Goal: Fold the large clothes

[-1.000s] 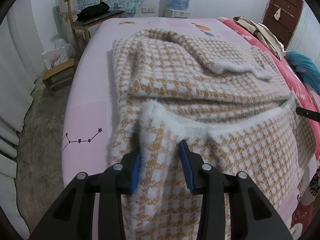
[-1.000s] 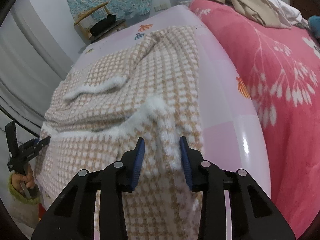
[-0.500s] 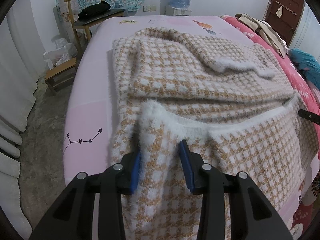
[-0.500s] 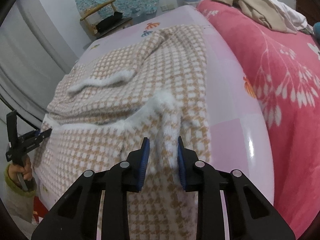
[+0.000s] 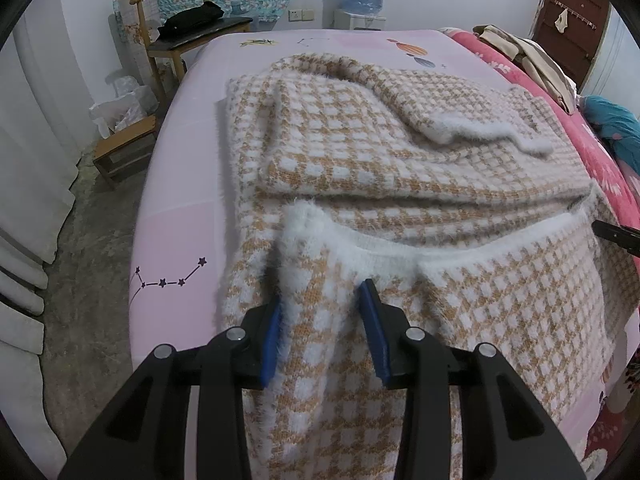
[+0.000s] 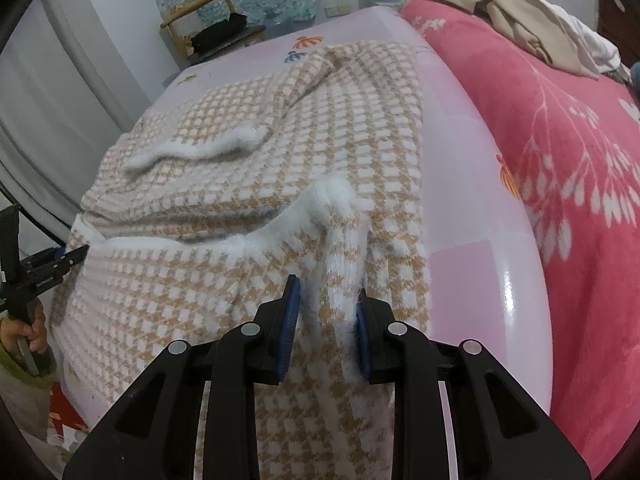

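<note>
Right tongs [image 6: 325, 316]: ours have just been closing, pinching a ridge of the fluffy tan-and-white checked sweater [image 6: 248, 184].
Left tongs [image 5: 320, 320]: partly open, gripping the sweater's white hem.
Sweater: on the pink bed [image 5: 180, 236].

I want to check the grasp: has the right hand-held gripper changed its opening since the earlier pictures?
Yes. The right hand-held gripper has just been closing its jaws; the sweater fold between them fills more of the gap.

Fuzzy knit sweater [image 5: 400, 168] on a smooth, glossy pink sheet [image 6: 472, 208].
</note>
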`<action>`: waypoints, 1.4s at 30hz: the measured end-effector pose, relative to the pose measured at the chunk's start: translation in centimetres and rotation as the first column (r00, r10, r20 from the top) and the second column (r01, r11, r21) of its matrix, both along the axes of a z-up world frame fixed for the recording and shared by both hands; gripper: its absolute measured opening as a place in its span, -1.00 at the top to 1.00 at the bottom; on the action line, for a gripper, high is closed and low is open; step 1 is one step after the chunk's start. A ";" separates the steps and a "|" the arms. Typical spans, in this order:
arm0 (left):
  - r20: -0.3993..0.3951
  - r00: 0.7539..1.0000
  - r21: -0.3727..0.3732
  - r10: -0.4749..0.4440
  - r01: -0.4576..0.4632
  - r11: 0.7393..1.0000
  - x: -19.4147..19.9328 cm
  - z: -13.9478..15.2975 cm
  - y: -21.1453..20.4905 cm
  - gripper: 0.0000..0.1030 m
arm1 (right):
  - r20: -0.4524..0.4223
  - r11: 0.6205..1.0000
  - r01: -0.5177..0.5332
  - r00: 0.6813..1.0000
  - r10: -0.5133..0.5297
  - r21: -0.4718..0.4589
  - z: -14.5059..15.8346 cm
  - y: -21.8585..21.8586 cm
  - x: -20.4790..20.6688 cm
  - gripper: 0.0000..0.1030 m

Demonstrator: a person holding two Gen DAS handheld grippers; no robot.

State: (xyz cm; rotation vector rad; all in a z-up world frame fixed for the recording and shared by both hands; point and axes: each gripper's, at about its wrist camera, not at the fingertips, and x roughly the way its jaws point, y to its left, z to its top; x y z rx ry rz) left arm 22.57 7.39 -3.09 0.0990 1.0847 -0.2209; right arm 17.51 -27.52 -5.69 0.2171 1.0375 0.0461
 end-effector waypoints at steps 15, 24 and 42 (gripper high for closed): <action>0.223 0.973 0.113 -0.063 0.039 0.993 -3.9 3.8 -1.3 0.78 | 0.131 0.998 0.039 0.990 -0.047 0.056 3.9 0.4 -3.8 0.89; 0.429 0.902 -0.013 -0.050 0.062 0.998 -8.0 10.1 -0.2 0.80 | 0.281 0.997 0.038 0.958 -0.054 0.063 9.6 0.5 -7.3 0.90; 0.316 0.948 -0.114 0.038 -0.002 0.993 16.5 11.3 0.3 0.79 | 0.317 0.999 -0.022 0.948 0.031 -0.034 12.6 -2.4 17.2 0.90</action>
